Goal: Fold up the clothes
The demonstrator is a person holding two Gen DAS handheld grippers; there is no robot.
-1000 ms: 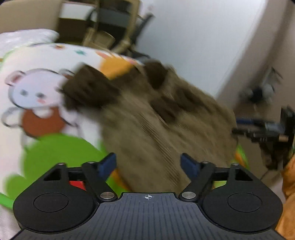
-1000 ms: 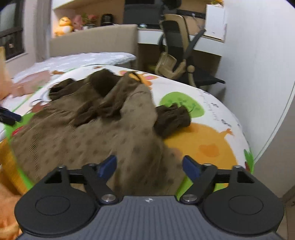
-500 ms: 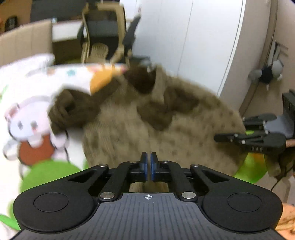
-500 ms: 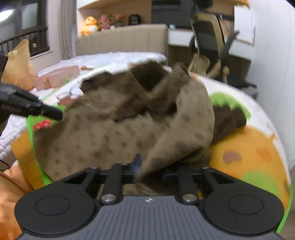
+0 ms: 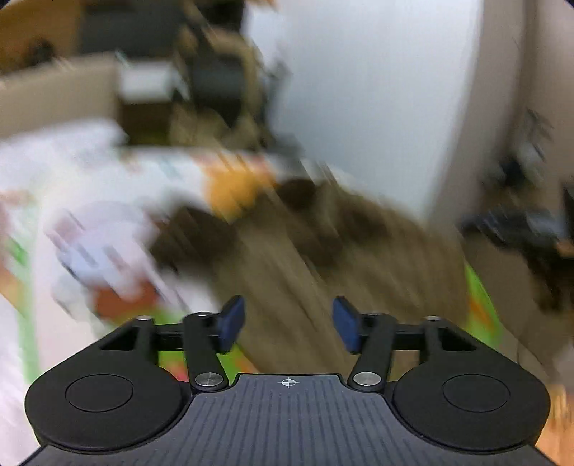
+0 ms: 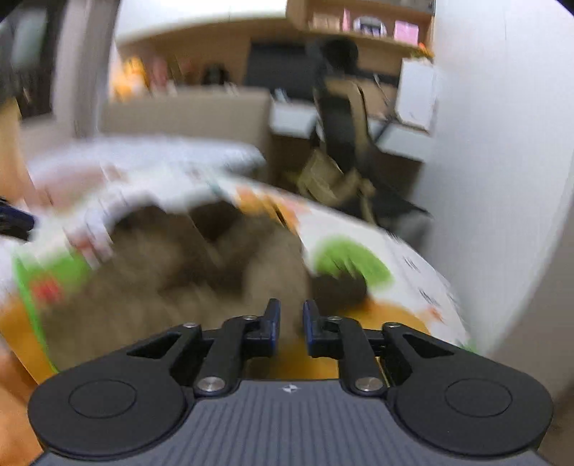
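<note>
Since half a second ago our left gripper (image 5: 288,321) has parted, released. Our right gripper (image 6: 290,328) stands narrowly apart, gripping nothing we can see. The sweater (image 5: 323,258) lies crumpled on the mat (image 6: 412,286). Spreading seems in hand; next needs a fresh hem grip.

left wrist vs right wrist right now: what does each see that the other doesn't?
Left wrist only: the left gripper itself, jaws wide apart with nothing between them, and a cartoon bear print on the mat, heavily blurred.

Right wrist only: the right gripper itself, jaws with a narrow gap, no cloth visibly between them; a wall shelf with boxes and a green patch on the mat.

Both: the brown sweater lying on the printed mat, and the desk chair behind it.
</note>
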